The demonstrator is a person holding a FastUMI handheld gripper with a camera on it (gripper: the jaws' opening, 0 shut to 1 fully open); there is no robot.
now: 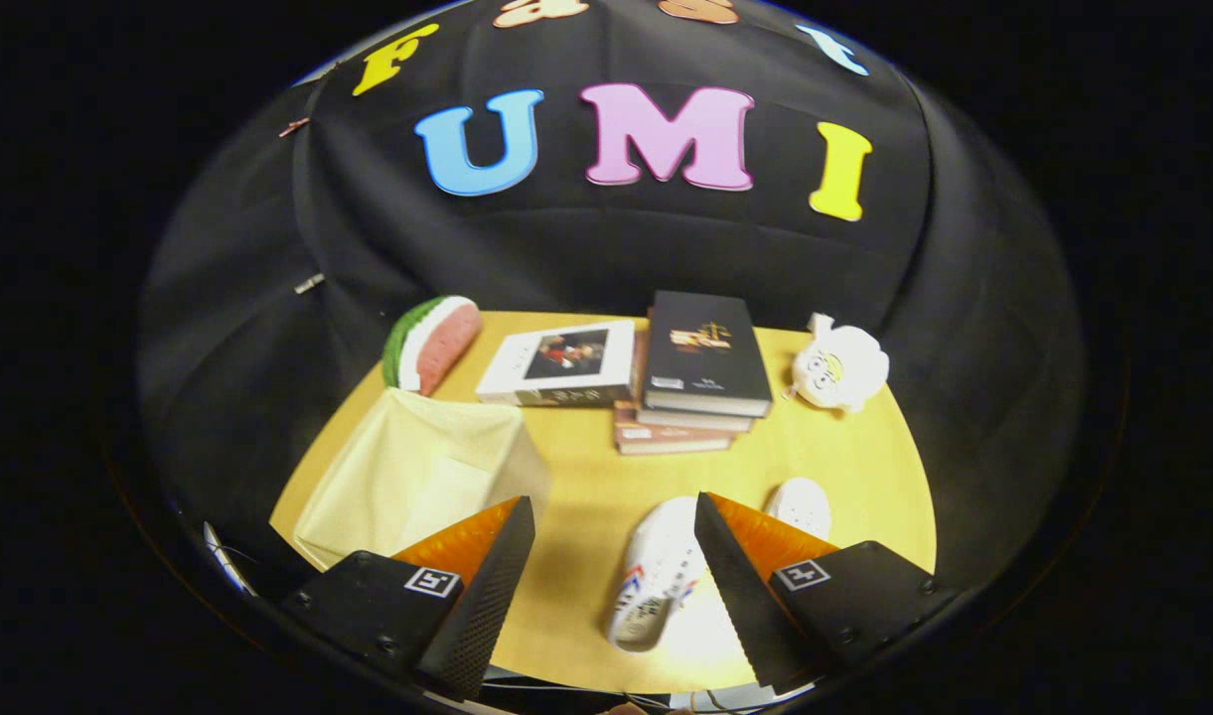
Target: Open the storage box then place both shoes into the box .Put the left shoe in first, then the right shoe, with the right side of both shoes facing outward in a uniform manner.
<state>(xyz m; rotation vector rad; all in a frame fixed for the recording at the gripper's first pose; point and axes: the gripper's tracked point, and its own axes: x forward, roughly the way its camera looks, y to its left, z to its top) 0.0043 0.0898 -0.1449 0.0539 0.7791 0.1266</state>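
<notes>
Tool (pixel 614 586) hangs wide open over the table (pixel 586 477), holding nothing. Box (pixel 417 477) sits just ahead of the left finger, looks unopened. One shoe (pixel 656 586) lies between the fingers, the other (pixel 803 506) behind the right one. Risk I see: grabbing a shoe first, or picking the wrong one since I can't tell left from right.

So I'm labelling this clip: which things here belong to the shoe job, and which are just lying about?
Job: storage box; nearer shoe; farther shoe; gripper, jaws open, empty.
Lying about: watermelon toy; books; white plush.
</notes>
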